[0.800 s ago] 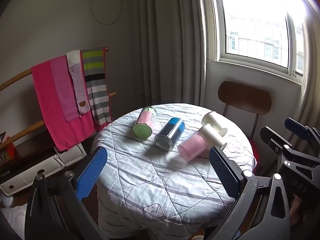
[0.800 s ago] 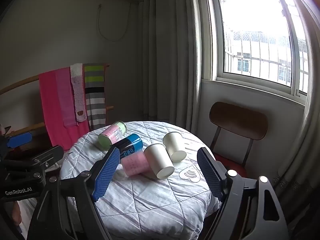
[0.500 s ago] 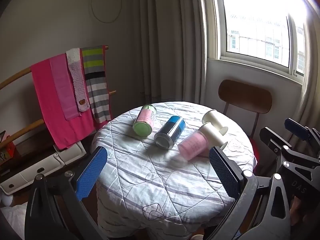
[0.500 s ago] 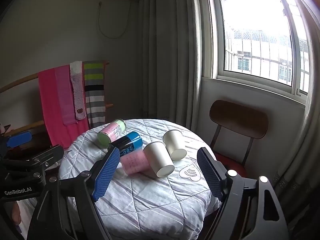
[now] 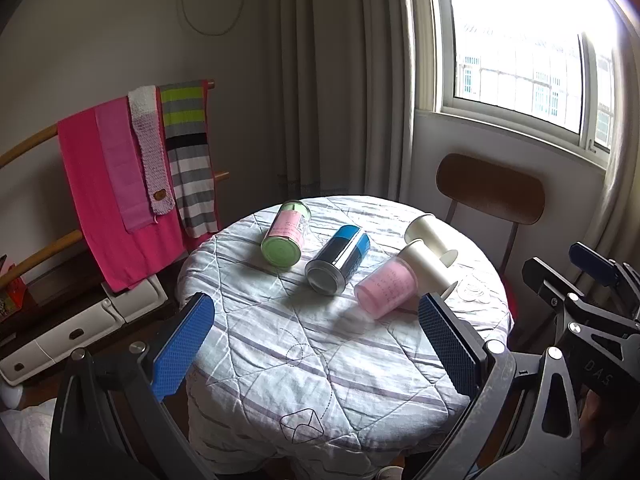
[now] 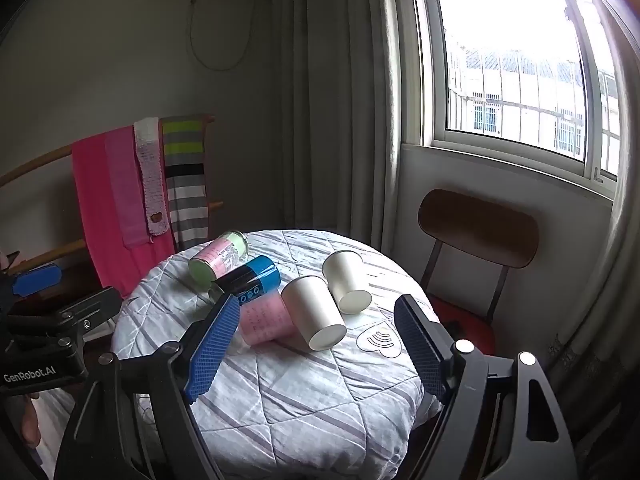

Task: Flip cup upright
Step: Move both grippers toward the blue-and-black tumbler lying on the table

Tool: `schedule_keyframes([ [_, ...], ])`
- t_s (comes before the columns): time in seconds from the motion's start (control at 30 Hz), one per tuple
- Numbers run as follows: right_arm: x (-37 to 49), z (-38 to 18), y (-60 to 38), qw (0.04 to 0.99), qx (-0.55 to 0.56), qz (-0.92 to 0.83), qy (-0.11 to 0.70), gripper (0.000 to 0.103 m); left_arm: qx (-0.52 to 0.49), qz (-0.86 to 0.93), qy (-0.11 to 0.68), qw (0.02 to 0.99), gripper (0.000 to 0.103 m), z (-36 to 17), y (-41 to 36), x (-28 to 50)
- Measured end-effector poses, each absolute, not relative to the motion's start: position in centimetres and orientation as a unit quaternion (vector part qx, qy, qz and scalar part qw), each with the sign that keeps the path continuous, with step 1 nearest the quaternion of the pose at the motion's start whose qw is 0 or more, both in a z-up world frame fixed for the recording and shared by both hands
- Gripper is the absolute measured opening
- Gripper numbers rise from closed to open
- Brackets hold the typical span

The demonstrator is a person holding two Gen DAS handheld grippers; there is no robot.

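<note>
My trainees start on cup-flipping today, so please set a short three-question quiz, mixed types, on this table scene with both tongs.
1. True or false: every cup on the table lies on its side.
2. Multiple choice: the pink cup touches which one? A) green-ended cup B) near white cup C) chair
3. Fill in: the left tongs and right tongs are both ____ and hold nothing.

Key: 1 true; 2 B; 3 open. The blue cup and far white cup also lie down.
</note>
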State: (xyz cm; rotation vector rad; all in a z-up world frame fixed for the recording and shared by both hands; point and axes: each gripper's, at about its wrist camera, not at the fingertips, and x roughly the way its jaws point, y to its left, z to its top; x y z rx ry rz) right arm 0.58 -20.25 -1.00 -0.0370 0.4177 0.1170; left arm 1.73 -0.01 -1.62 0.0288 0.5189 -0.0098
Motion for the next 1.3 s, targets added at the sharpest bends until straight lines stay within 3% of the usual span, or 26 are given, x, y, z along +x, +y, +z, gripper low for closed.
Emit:
schedule_keyframes([
  [1.3, 9.4, -3.3, -21.4, 0.962, -0.008, 0.064, 0.266, 0.081, 0.031, -0.019, 0.34, 0.94, 0.103, -5.0, -0.7, 11.9],
])
